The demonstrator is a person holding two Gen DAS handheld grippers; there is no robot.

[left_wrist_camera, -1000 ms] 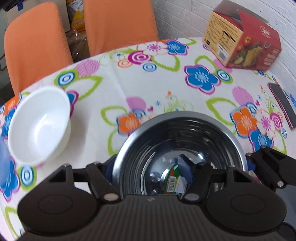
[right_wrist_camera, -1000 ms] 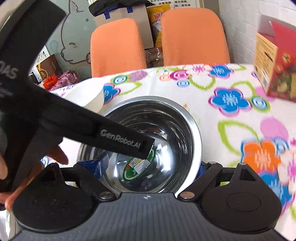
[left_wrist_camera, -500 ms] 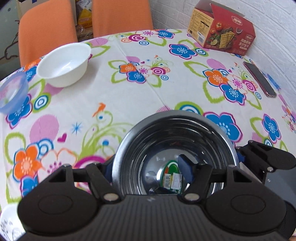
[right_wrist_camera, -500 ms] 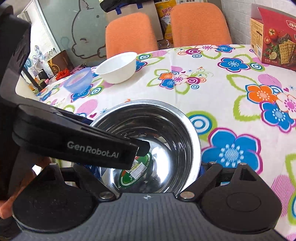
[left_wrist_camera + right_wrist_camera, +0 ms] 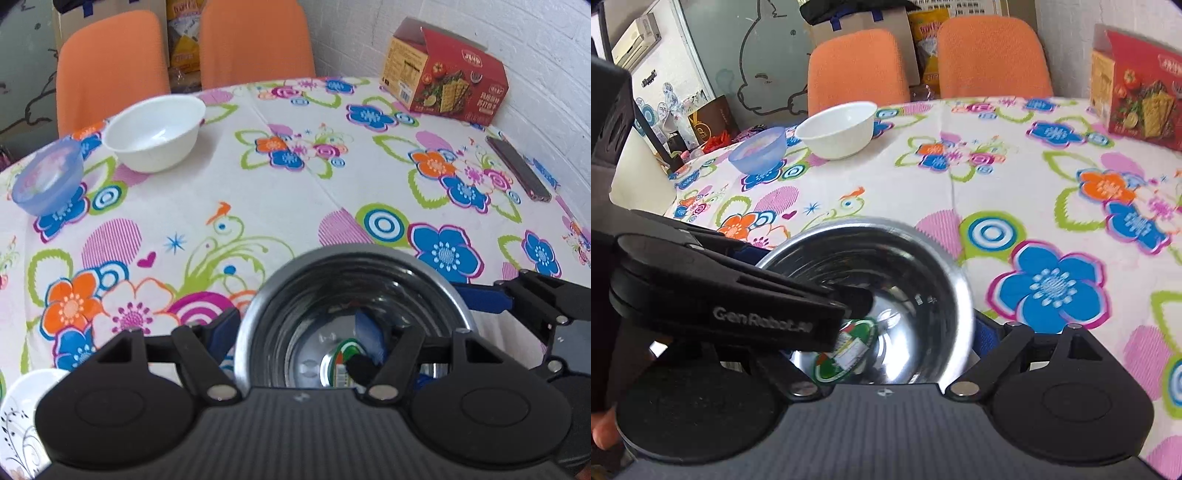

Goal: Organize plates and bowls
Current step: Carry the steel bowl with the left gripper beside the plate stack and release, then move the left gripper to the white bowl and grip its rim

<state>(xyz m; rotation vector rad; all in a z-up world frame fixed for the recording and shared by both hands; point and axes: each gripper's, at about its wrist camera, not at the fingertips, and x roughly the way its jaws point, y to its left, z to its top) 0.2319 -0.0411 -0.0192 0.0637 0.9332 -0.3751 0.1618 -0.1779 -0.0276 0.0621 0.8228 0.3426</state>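
Left wrist: shiny steel bowl [image 5: 354, 295], round green label inside.

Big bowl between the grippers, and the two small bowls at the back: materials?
Big bowl: polished steel, seemingly; mirror reflections inside. White bowl: glossy, opaque; ceramic or melamine, can't tell. Blue bowl: translucent, probably plastic; the tablecloth pattern shows through.

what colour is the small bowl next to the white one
Translucent blue small bowl, beside the white bowl; clearest in the right wrist view.

A red cardboard cracker box [image 5: 448, 74] stands at the flowered tablecloth's [image 5: 280, 206] far right; a dark slim phone [image 5: 517, 168] lies nearer; two orange fabric chairs [image 5: 255, 40] beyond.
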